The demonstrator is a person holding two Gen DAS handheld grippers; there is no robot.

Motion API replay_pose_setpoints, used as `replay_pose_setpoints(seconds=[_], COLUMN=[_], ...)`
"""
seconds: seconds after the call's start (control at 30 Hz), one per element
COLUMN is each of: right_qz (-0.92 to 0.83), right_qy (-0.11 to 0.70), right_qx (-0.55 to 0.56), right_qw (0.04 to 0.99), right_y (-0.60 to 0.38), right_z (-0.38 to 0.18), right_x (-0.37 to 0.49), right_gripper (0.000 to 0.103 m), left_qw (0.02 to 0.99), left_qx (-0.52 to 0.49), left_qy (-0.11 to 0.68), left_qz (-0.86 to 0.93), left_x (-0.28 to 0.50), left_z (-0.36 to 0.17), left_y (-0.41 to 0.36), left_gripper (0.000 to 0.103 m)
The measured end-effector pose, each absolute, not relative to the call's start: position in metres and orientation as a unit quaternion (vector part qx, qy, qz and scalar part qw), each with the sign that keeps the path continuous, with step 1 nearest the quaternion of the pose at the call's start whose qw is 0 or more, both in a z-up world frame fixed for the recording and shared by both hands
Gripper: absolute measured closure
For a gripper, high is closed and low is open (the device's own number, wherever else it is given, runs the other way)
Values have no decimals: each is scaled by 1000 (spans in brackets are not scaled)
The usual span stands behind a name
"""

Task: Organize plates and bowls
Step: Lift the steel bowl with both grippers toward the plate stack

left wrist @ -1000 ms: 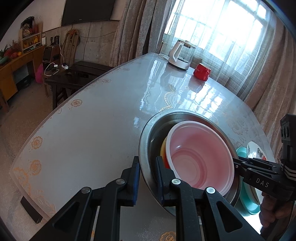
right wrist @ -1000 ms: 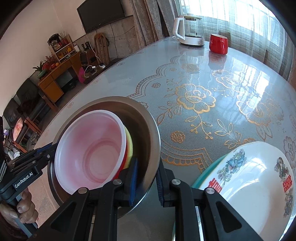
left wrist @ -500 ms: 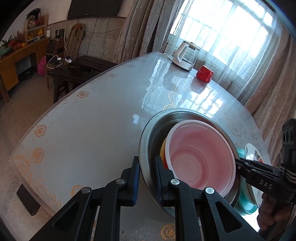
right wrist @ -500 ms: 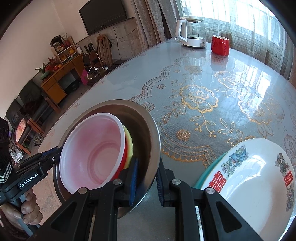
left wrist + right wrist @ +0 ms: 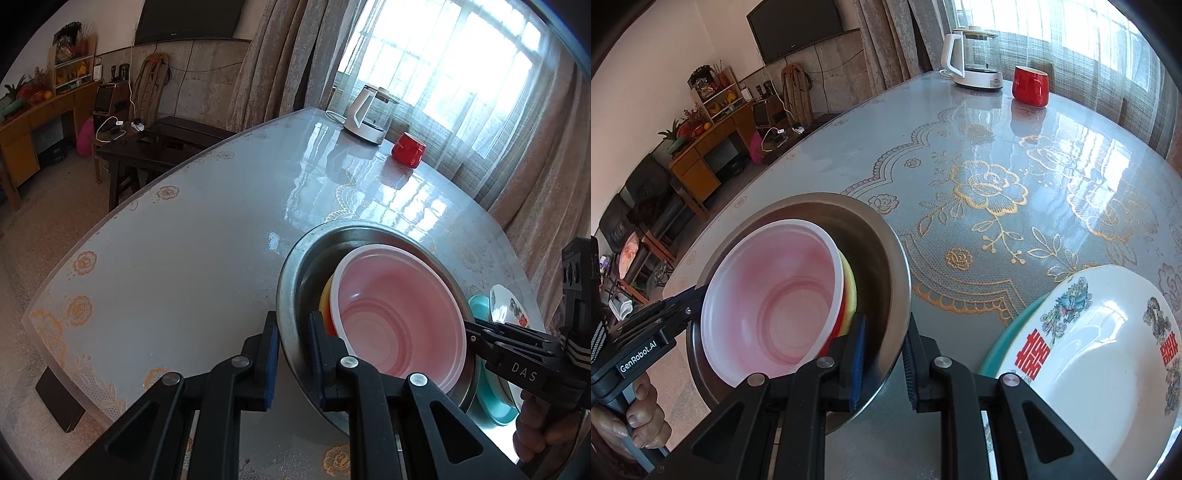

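Sunlit curtains back a glossy flowered table (image 5: 1015,155), where a kettle (image 5: 975,62) and red mug (image 5: 1030,85) stand far off. Above it, the left gripper (image 5: 292,354) and right gripper (image 5: 884,356) each pinch opposite rims of a steel basin (image 5: 886,258), which looks lifted and tilted, with a pink bowl (image 5: 768,295) nested over red and yellow ones inside. A white plate (image 5: 1100,354) on a teal plate (image 5: 495,402) lies just beside. To do this well, both hands should likely level the basin and move together, so the loose bowls do not slide out.
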State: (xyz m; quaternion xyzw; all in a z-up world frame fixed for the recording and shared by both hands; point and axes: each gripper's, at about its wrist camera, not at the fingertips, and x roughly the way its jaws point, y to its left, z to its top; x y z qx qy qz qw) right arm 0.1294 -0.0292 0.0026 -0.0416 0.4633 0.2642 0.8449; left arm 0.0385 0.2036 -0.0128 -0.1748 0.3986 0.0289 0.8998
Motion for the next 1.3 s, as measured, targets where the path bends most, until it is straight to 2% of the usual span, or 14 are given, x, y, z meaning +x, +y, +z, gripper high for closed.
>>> replay_pose_setpoints(seconds=[0.53,1.3], right_qz=[275,276], right_qy=[441,400], right_qx=[-10,35], right_qw=[854,873], right_y=[-39,-79], right_z=[15,45], right_x=[117,94], right_gripper=[84,85], left_qw=[897,918], left_qx=[-183,-157], left_qy=[402,365], left_qz=[24,-5], left_x=[37,31], left_z=[-13,24], left_y=[202,174], left_gripper=[89,90])
